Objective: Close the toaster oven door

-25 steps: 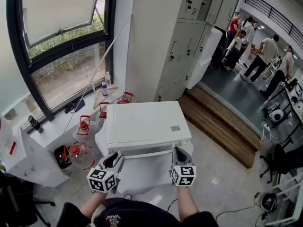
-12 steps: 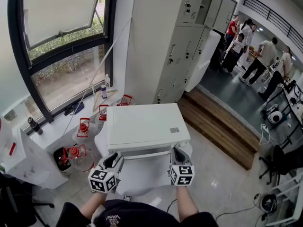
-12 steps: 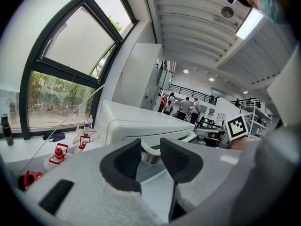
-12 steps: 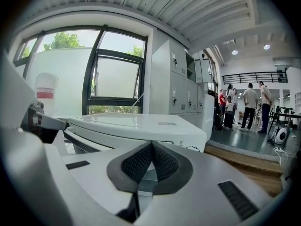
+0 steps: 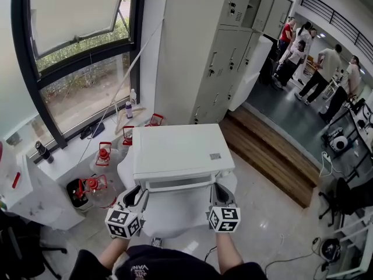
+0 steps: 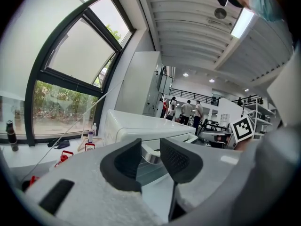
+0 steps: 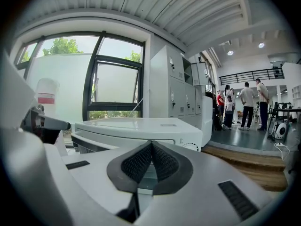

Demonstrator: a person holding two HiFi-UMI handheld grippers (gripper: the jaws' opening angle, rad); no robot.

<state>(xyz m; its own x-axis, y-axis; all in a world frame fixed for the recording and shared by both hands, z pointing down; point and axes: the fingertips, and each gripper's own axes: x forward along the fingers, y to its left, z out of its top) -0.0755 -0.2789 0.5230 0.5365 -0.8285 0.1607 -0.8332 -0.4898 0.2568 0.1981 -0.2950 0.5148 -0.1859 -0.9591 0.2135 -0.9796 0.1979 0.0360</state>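
Facing toaster oven (image 5: 178,150) front edge: left tool (image 5: 136,192) parted, right tool (image 5: 219,188) pinched.

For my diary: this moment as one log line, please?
left gripper: open, door handle seen between jaws | right gripper: shut, empty

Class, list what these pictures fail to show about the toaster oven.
- Oven interior: head view, hidden under the toaster oven's top.
- Label print: head view, too small.
- Control dial: right gripper view, half hidden behind the right gripper.
- Door handle's ends: left gripper view, covered by the left gripper's fingers.
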